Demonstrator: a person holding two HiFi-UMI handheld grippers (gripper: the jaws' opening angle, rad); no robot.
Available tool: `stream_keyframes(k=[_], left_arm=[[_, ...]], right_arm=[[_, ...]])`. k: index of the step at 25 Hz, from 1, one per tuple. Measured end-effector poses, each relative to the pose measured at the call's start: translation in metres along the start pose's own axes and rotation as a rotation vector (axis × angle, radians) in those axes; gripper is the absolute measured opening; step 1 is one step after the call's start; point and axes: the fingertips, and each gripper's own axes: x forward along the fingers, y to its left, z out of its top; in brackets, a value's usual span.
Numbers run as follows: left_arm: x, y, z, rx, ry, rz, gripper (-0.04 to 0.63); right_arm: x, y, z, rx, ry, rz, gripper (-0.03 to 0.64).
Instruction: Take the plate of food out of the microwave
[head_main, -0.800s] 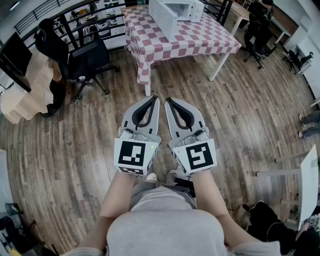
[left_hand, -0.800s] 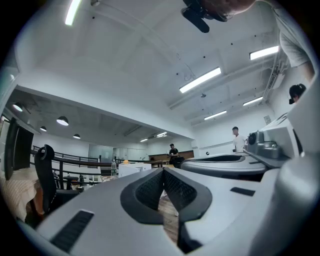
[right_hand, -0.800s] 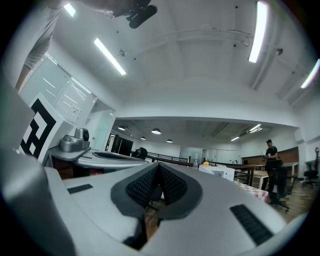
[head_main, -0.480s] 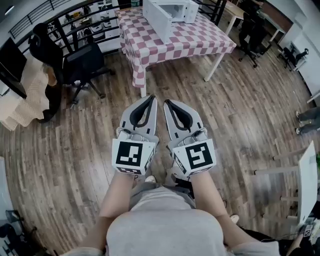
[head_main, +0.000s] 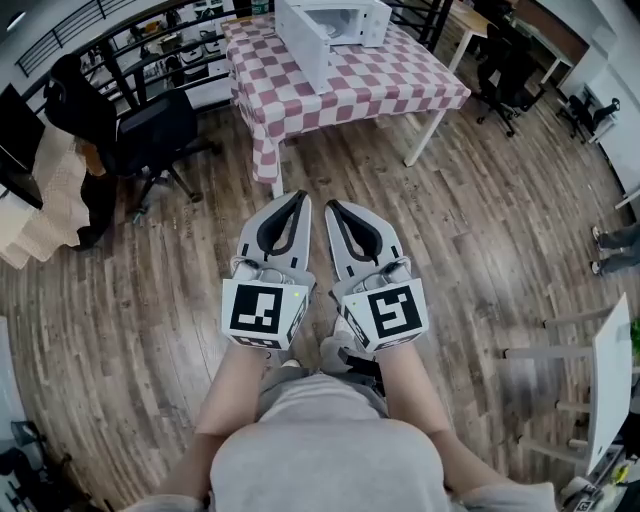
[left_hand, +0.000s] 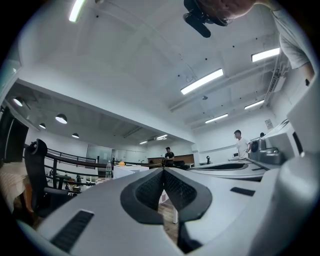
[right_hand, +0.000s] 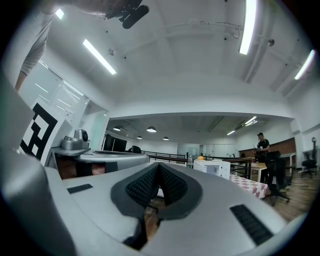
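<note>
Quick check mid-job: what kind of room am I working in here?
Probably an open-plan office or lab: swivel chair, checked-cloth table with a microwave, ceiling strip lights.

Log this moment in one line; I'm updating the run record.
left tool: shut, empty | right tool: shut, empty | microwave: on table, door open, far ahead | plate: not seen

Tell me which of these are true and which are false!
The microwave sits on a checkered table. True.
The left claw holds a plate. False: it is shut and empty.
The right claw is wide open. False: it is shut, with nothing in it.
The floor is wooden. True.
A black chair stands beside the table. True.
</note>
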Motion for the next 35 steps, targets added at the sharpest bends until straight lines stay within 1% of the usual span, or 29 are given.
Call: stream_keyframes(k=[3,9,15,21,26,35], left_arm=[[0.025,-0.005,-0.005,-0.016,0.009,0.009,0.005],[0.080,-0.011,-0.017,-0.071,0.008,0.071,0.003],[0.127,-0.030,-0.027,-0.098,0.002,0.090,0.003],[0.163,-0.040,-0.030,-0.089,-0.002,0.120,0.003],[0.181,-0.043,-0.030,-0.074,0.000,0.126,0.005],[0.216,-0.051,-0.042,-0.051,0.043,0.084,0.005]], right_arm=[[0.007,-0.023,-0.005,0.011,-0.001,0.015,0.023],[0.023,-0.079,-0.017,0.021,-0.006,0.052,0.023],[0.027,-0.124,-0.031,0.008,0.016,0.090,0.023],[0.036,-0.165,-0.034,0.012,0.005,0.097,0.023],[0.039,-0.182,-0.038,0.015,-0.004,0.099,0.023],[0.049,-0.211,-0.047,0.013,0.008,0.081,0.023]])
